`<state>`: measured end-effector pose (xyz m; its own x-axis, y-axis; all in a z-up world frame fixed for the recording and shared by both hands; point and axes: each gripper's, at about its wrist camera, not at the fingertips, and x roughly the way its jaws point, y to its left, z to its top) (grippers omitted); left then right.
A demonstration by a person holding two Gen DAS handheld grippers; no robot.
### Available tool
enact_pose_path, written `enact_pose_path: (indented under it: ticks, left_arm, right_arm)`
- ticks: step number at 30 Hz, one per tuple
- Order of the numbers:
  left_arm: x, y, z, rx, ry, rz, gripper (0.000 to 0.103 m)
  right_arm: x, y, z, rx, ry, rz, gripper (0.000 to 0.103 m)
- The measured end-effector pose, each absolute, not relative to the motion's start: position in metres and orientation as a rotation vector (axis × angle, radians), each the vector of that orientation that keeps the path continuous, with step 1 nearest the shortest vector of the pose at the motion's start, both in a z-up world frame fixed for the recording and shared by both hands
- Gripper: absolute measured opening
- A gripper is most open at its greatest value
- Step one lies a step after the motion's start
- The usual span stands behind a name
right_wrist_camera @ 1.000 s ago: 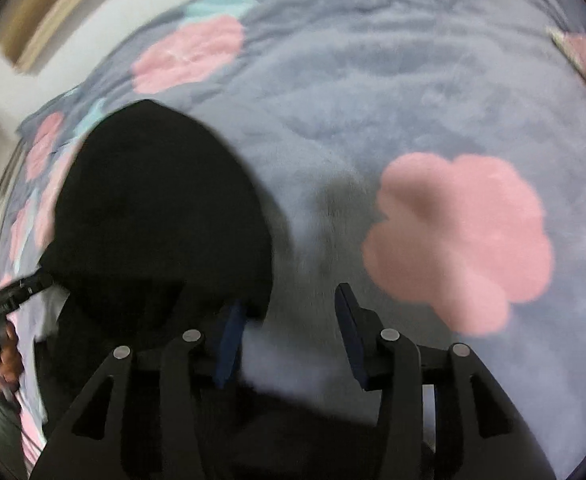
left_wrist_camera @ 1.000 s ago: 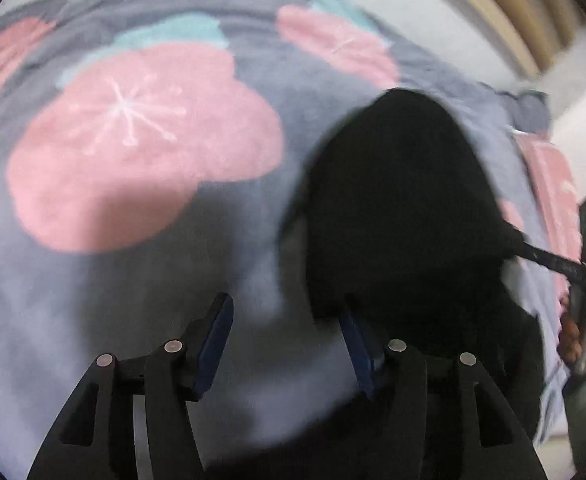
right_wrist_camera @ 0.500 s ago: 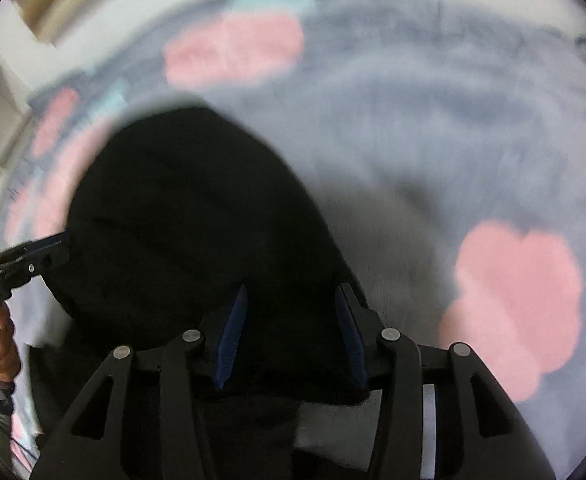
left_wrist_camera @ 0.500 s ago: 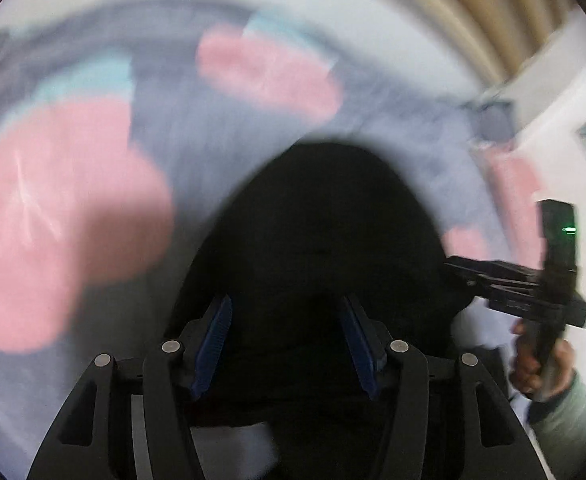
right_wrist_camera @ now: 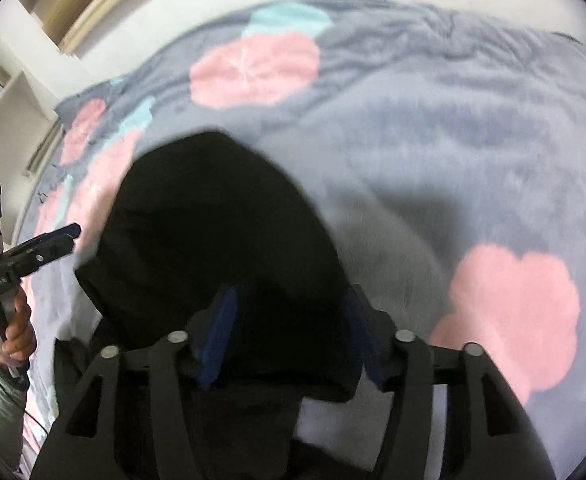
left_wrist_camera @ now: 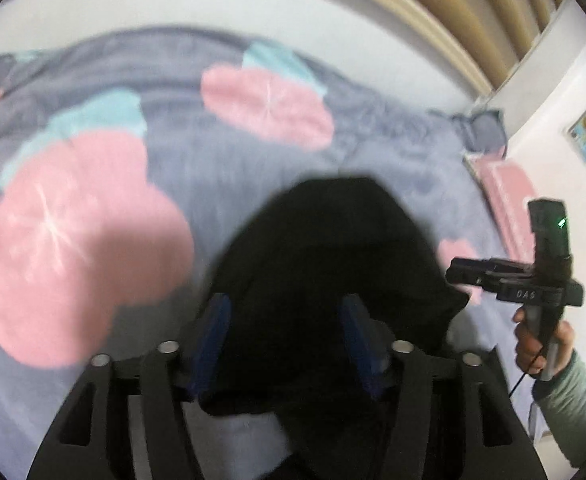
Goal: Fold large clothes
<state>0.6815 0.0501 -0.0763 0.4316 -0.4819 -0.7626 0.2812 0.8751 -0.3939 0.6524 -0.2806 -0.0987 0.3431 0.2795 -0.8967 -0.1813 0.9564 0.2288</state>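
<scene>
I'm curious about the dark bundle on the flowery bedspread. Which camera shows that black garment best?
The right wrist view: the black garment fills the middle with its rounded edge clear against the grey fleece blanket with pink flowers. The left wrist view shows the same garment, lower and blurrier, partly behind gripper fingers.

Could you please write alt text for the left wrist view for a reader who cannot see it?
A black garment lies bunched on a grey blanket with pink flowers, between the open blue-padded jaws of the left gripper, which have just been opening. At the right edge, a hand holds the right gripper.
</scene>
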Motion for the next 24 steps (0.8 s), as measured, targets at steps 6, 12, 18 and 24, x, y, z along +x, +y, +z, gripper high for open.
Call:
enact_pose_path:
  ticks: [6, 12, 18, 24]
  left_arm:
    - [0.735, 0.05, -0.097, -0.278, 1.126, -0.518, 0.074]
    - [0.759, 0.042, -0.146, -0.429, 1.261, -0.656, 0.074]
    - [0.75, 0.028, -0.145, -0.361, 1.201, -0.699, 0.019]
    - [0.698, 0.032, -0.09, -0.278, 1.06, -0.757, 0.014]
  right_arm:
    - [0.694, -0.282, -0.114, 0.085, 1.233, 0.328, 0.063]
    - [0.732, -0.273, -0.15, 0.158, 1.315, 0.423, 0.063]
    - [0.729, -0.251, -0.159, 0.139, 1.326, 0.543, 0.041]
    - [0.667, -0.236, -0.097, -0.002, 1.185, 0.6, 0.018]
